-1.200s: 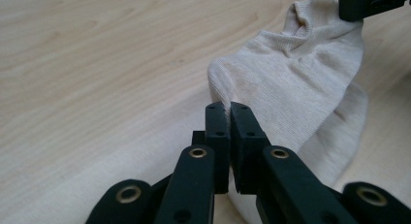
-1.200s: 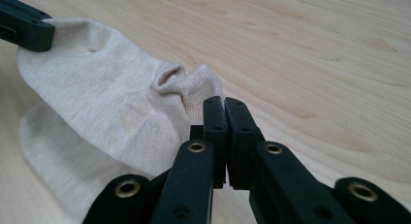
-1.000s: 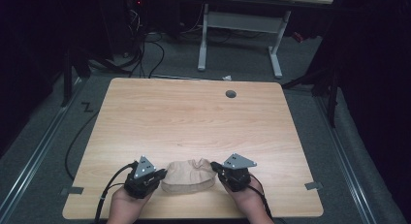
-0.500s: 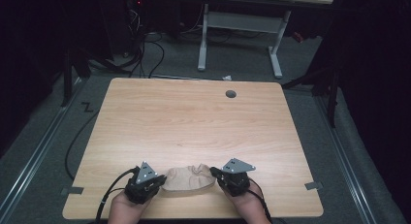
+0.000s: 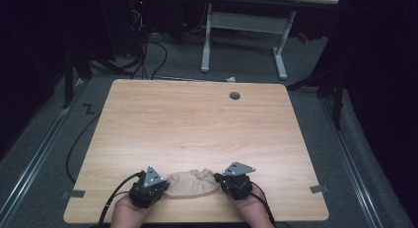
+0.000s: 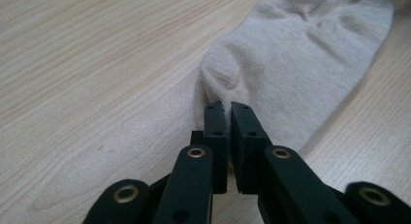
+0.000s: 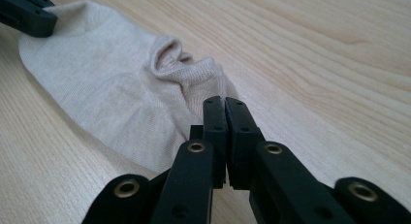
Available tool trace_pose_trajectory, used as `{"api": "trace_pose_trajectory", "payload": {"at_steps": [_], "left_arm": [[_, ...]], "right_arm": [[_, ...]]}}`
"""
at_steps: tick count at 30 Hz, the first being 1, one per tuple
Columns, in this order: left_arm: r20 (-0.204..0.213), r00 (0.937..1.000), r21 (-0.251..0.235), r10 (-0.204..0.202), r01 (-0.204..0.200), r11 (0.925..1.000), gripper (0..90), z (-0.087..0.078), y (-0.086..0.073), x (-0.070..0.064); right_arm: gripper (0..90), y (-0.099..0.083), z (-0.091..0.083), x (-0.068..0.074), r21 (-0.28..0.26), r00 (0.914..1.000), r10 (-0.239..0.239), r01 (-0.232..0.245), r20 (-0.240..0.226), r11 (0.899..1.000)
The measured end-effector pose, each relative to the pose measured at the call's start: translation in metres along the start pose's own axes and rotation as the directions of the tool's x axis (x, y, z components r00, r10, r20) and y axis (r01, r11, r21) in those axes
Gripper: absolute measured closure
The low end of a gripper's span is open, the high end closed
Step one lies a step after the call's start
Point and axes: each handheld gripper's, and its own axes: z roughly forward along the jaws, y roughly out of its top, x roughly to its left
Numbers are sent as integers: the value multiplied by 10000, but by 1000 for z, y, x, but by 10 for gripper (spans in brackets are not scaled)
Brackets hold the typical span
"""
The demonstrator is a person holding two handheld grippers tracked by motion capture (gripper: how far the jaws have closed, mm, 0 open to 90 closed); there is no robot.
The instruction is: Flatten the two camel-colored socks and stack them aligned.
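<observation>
From the high view, a beige sock (image 5: 191,183) lay flat near the table's (image 5: 197,124) front edge, stretched between the left gripper (image 5: 147,186) and the right gripper (image 5: 235,177).

In the left gripper view, the jaws were clamped on a pinch of the sock's toe end (image 6: 220,95) — the knit bunched into a small ridge there, so it looked soft, limp and very light.

In the right gripper view, the jaws were pressed together on the sock's cuff end (image 7: 213,83), where the ribbed opening (image 7: 169,54) puckered. The thicker hems seemed the surest holds; thin fabric could slip from a shallow pinch.
</observation>
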Motion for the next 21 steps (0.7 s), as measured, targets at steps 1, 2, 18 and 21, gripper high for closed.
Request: {"api": "trace_pose_trajectory", "payload": {"at_steps": [1, 2, 18, 21], "left_arm": [[-174, 9964, 378, 829, -822, 9959, 856, -2, 2, 7], [-186, 9964, 393, 828, -820, 9959, 856, -2, 2, 8], [19, 9980, 356, 635, -635, 9973, 819, 4, 4, 25], [-25, 9980, 368, 634, -632, 9973, 792, 5, 5, 27]], "right_arm": [[884, 0, 1, 0, 8, 10000, -11, 11, -5, 10000], [884, -1, 1, 1, 100, 10000, 15, -16, 31, 9999], [883, 0, 10, 5, 425, 9995, -148, 136, 278, 9990], [883, 1, 12, 4, 450, 9996, -116, 104, 260, 9989]]}}
